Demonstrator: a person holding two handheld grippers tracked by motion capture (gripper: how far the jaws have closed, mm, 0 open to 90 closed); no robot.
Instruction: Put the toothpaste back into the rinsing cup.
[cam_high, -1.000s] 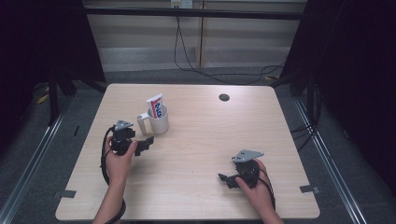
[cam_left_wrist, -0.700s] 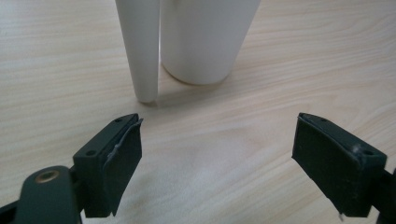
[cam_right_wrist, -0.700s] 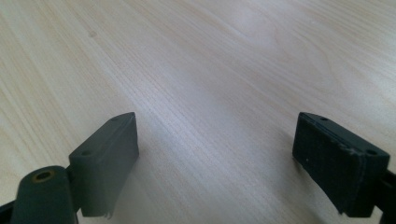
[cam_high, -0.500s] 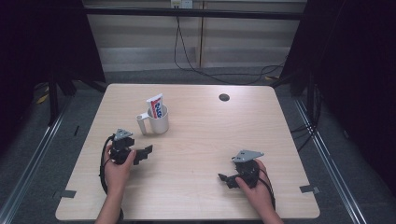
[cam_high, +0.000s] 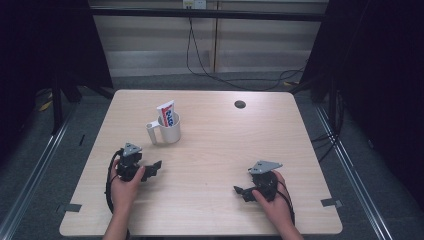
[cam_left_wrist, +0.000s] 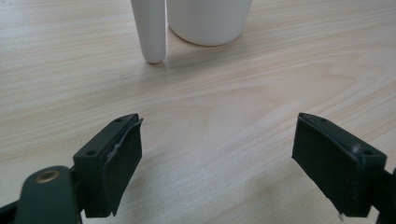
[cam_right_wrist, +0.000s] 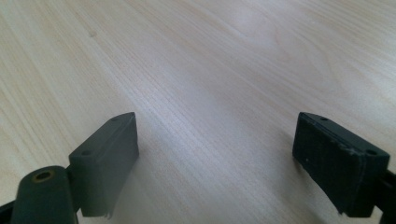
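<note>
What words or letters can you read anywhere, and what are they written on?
Blue letters, too small and blurred to read: on the white, red and blue toothpaste tube standing in the white plastic mug with a handle.
No writing shows on the mug, on the light wooden table, or on the black left tool and black right tool.

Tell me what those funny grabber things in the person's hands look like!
Each is a black hand-held gripper: the left one and the right one. Both have two chunky, flat-faced black jaws with small screw holes, a grey three-cornered plate on top, and a black cable looping back past the wrist. The left one's pad edges look a little frayed. The forearms are bare, with no sleeves in sight.
</note>
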